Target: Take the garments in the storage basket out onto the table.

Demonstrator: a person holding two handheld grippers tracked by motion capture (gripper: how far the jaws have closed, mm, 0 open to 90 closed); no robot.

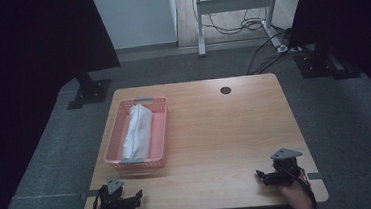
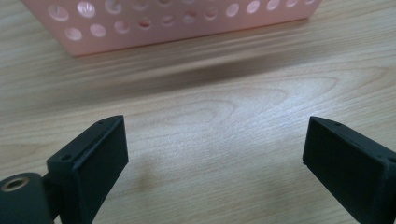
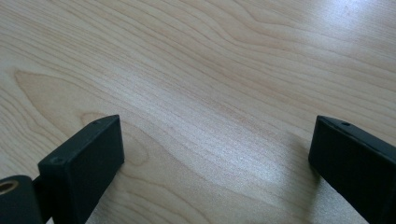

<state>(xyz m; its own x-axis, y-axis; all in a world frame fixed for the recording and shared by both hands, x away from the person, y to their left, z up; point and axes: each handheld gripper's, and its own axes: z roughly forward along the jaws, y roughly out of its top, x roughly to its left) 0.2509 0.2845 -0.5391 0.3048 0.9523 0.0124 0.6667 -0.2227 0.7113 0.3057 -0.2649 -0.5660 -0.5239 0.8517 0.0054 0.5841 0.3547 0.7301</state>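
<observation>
A pink perforated basket point(image 1: 159, 132) sits on the left half of the wooden table point(image 1: 221, 132), with a white folded cloth point(image 1: 137, 131) lying lengthwise inside it. My left gripper point(image 1: 139, 194) rests open near the table's front left corner, just in front of the basket. In the left gripper view the basket's near wall point(image 2: 187, 23) stands beyond the wide-apart jaws of my left gripper point(image 2: 215, 149), with bare wood between them. My right gripper point(image 1: 258, 175) rests open near the front right corner. In the right gripper view my right gripper point(image 3: 217, 149) has bare wood between its jaws.
A dark round cable hole point(image 1: 225, 90) sits near the table's far edge. Black panels on stands point(image 1: 89, 89) flank the table on grey carpet. A desk frame with cables point(image 1: 236, 10) stands farther back.
</observation>
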